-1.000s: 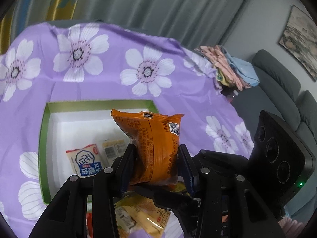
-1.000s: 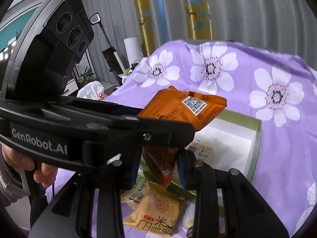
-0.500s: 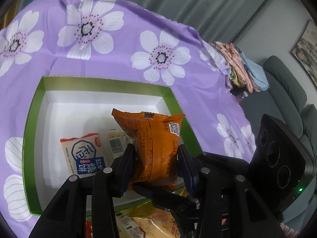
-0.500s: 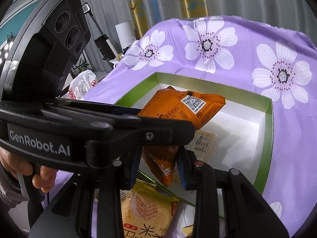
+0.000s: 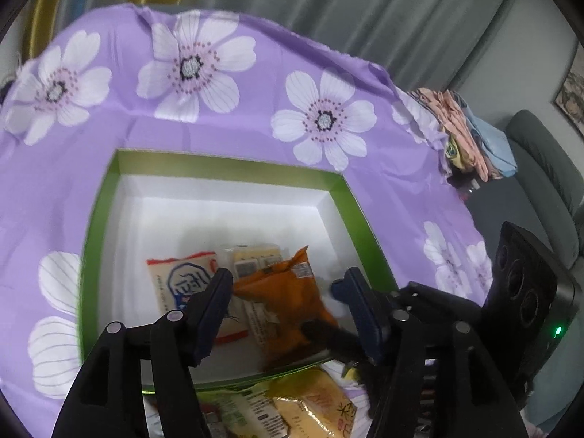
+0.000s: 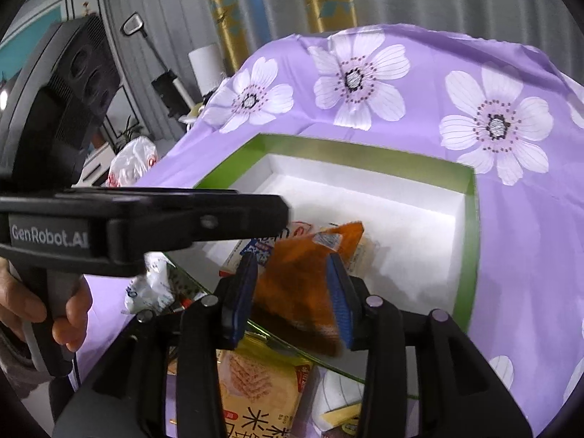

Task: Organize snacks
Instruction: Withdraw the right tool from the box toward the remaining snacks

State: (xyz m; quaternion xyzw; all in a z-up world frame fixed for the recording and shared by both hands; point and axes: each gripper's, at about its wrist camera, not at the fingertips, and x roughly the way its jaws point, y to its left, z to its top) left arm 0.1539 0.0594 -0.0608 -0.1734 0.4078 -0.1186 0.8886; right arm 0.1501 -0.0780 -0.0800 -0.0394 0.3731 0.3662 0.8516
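Observation:
An orange snack packet [image 5: 284, 299] hangs tilted over the near right part of a green-rimmed white box [image 5: 350, 204]. My left gripper [image 5: 284, 281] straddles it with its jaws opening wide, pads clear of the wrapper. In the right wrist view the same packet [image 6: 299, 292] shows blurred between the pads of my right gripper [image 6: 292, 261], whose jaws are also opening and seem to have lost their grip. On the floor of the box [image 6: 471, 219] lie a white and blue packet [image 5: 179, 284] and a pale packet [image 5: 255, 255].
Yellow snack packets [image 6: 255, 376] lie on the purple flowered cloth [image 5: 255, 120] in front of the box. A hand [image 6: 54, 314] holds the left gripper's handle. Folded clothes [image 5: 471, 135] and a grey sofa [image 5: 540, 168] stand off to the right, a plastic bag [image 6: 131, 160] at the left.
Both grippers came down over the box and spread their jaws. The orange packet, held upright before, has tipped over and sunk toward the box floor.

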